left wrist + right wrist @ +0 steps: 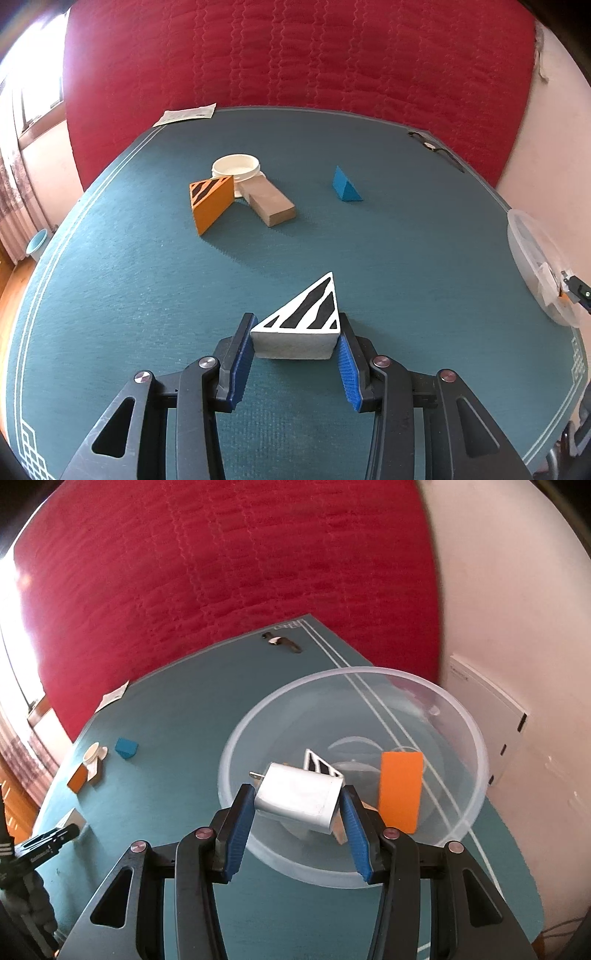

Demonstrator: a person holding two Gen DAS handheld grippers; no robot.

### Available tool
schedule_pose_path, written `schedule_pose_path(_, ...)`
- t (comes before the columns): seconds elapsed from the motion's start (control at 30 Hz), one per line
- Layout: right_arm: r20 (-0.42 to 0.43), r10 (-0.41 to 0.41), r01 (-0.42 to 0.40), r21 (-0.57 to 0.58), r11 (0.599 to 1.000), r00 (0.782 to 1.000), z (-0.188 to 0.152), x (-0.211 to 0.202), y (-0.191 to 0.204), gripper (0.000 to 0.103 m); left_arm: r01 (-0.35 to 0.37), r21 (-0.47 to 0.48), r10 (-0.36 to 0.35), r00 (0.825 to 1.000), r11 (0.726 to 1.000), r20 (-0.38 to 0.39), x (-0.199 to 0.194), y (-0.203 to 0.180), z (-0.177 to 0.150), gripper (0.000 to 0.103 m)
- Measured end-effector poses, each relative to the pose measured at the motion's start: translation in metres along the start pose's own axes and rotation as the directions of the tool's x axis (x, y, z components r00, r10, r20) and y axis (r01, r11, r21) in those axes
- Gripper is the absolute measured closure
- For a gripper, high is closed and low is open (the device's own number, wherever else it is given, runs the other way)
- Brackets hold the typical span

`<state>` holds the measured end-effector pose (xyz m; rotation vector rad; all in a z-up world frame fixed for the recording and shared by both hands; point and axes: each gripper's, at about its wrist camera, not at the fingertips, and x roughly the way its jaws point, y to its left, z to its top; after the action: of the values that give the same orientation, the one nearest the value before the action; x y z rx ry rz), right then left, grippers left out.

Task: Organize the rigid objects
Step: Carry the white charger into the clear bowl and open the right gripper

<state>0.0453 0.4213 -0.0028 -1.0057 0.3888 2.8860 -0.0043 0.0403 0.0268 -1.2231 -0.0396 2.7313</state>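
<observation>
Both claws loaded, bowl ahead.
Right claw (297,801) clamps a white plug adapter (299,797) over the clear bowl (476,749) for dropping; left claw (295,339) grips the striped white wedge (306,317), loose blocks at 12 o'clock.

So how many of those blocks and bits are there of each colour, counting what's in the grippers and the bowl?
White: 4 – striped wedge in the left gripper, charger plug in the right gripper, striped piece in the clear bowl, round tub
Orange: 2 – striped wedge, block in the bowl
Blue: 1 – wedge
Tan: 1 – block
Total: 8
</observation>
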Motion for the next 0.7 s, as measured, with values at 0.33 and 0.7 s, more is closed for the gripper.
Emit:
schedule_pose_path(0.33,-0.008,-0.023,0.023,0.032,0.999,1.0,-0.004,0.003,-0.011,0.05,0.021,0.021,-0.021,1.0,1.0,-0.004,-0.002,-0.015,-0.003,0.059)
schedule_pose_path(0.7,0.014,-0.048,0.047,0.065,0.997,0.999,-0.001,-0.002,-0.019,0.05,0.083,0.081,-0.085,0.996,0.993,0.018,-0.009,-0.052,0.01,0.059)
